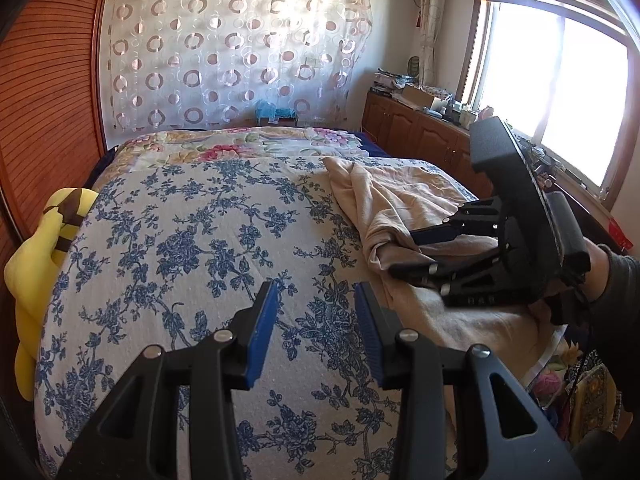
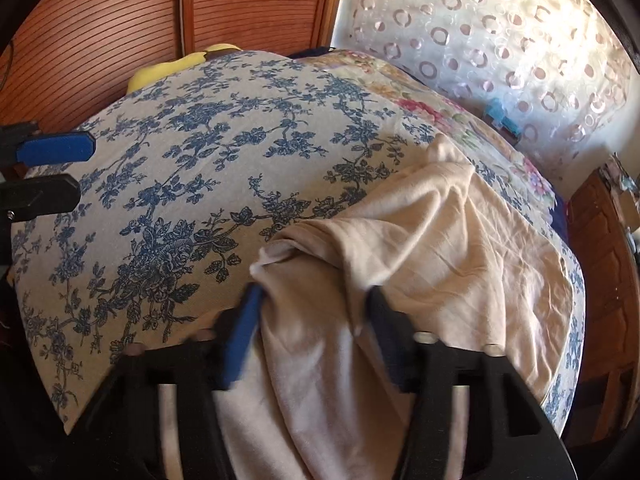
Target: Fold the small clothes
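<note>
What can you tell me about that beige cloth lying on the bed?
The beige cloth garment looks like soft, thin cotton, plain and unprinted. It lies crumpled in loose folds on the blue-flowered white bedspread, near the bed's window side. One bunched part sits between the fingers of the right gripper; whether they pinch it yet is unclear.

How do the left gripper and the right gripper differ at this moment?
The left gripper is empty, its jaws apart over the blue floral bedspread; the right gripper has the beige garment bunched between its jaws. The left gripper hangs clear of the garment, while the right gripper reaches into it. Both have black fingers with blue pads.
</note>
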A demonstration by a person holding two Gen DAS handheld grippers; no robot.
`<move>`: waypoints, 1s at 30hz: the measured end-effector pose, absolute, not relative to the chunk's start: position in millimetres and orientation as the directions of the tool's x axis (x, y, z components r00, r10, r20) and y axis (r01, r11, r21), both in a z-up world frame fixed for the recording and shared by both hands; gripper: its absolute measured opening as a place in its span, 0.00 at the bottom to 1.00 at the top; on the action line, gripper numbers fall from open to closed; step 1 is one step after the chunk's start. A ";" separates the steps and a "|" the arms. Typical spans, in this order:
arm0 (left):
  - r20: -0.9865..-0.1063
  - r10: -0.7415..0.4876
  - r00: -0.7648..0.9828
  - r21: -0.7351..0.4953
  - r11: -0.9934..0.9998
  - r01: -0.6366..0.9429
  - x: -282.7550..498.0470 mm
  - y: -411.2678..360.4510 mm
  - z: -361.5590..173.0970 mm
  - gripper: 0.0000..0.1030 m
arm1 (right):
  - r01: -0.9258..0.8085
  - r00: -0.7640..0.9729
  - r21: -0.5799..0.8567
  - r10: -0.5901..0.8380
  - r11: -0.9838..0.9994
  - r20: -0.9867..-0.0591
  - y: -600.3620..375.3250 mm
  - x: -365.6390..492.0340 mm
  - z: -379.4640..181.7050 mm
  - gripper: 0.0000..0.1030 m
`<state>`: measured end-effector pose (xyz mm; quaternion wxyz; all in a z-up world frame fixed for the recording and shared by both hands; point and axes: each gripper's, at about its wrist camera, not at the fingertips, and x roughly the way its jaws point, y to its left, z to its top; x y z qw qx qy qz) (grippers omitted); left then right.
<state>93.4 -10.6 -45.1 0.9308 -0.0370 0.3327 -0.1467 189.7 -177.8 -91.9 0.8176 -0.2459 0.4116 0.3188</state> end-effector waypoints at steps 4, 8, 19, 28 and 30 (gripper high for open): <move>-0.611 -0.301 0.732 -0.166 0.953 0.254 92.8 -12.8 -46.9 0.38 | -0.714 0.472 -0.143 0.321 0.685 -0.821 -187.6 195.3 -83.1 0.02; -0.615 -0.303 0.728 -0.163 0.952 0.258 93.2 -14.9 -48.4 0.38 | -0.681 0.538 -0.164 0.336 0.714 -0.773 -204.2 198.6 -56.5 0.02; -0.615 -0.309 0.726 -0.155 0.950 0.272 93.9 -21.4 -47.6 0.38 | -0.350 0.734 -0.297 0.063 0.888 -0.676 -302.0 299.4 -11.0 0.00; -0.629 -0.313 0.711 -0.153 0.947 0.282 95.3 -27.5 -55.5 0.38 | -0.268 0.646 -0.107 0.097 0.957 -0.757 -354.3 340.9 -39.5 0.40; -0.632 -0.313 0.709 -0.153 0.947 0.282 96.5 -28.8 -57.7 0.38 | -0.320 0.637 -0.050 0.176 0.946 -0.751 -346.8 334.7 -41.3 0.45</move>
